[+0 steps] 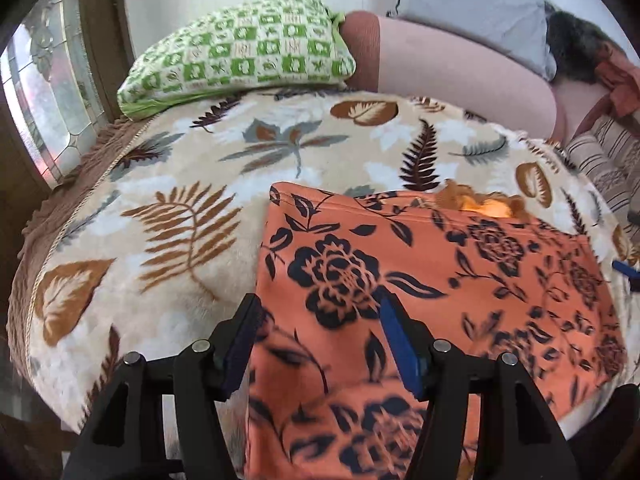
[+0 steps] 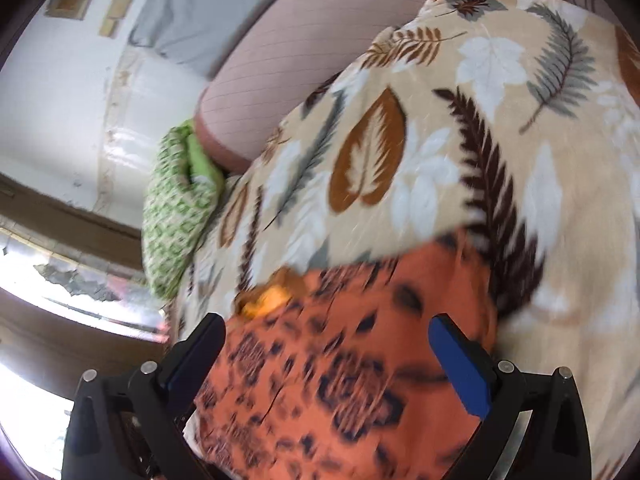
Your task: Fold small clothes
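Both hand-held grippers (image 1: 318,306) (image 2: 326,328) hover agape over orange floral garment (image 1: 440,280).

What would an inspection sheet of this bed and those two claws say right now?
Surface: leaf-print blanket spread over a bed.
Job's things: orange flowered garment lying flat on the blanket, with a yellow-orange patch showing at its far edge.
Clutter: green checked pillow, pink bolster, grey pillow, striped cushion.
Claws: left claw open over the garment, nothing gripped; right claw open over the garment, view blurred.
Cables: nothing seen.
Surroundings: patterned glass window at the left, white wall behind.
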`<state>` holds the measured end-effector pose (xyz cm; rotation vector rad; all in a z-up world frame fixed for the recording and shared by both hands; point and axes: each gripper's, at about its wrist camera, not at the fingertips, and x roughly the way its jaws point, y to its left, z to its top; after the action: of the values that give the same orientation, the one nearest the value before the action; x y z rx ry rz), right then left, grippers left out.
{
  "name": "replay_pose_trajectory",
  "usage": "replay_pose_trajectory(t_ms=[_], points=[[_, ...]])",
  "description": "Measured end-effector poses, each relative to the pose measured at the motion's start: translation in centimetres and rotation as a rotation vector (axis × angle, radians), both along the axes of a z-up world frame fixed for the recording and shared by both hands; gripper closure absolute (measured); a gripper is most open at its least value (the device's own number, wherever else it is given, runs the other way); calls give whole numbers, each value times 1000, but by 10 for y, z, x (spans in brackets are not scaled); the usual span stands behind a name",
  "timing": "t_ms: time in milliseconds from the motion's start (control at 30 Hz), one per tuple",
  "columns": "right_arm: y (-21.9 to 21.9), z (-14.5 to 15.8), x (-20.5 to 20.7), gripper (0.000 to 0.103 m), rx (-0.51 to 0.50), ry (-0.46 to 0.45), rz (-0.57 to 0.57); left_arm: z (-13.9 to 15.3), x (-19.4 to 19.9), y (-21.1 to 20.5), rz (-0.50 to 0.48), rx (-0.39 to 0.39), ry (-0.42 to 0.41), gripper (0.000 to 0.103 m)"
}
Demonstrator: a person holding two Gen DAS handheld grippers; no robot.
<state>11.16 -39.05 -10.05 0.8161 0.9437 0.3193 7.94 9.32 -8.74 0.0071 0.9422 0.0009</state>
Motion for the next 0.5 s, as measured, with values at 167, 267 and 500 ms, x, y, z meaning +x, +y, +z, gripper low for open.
replay_pose_trajectory(t_ms=[167,267,500], points=[[19,6,-63,0,57,-33,33,13,-30,-10,-20,-37,-23,40],[29,1,-92,0,115,-41,27,13,-44,-18,-33,-39,-18,40],[28,-59,-104,0,76,98,-71,7,-62,-40,-76,-48,10,40]])
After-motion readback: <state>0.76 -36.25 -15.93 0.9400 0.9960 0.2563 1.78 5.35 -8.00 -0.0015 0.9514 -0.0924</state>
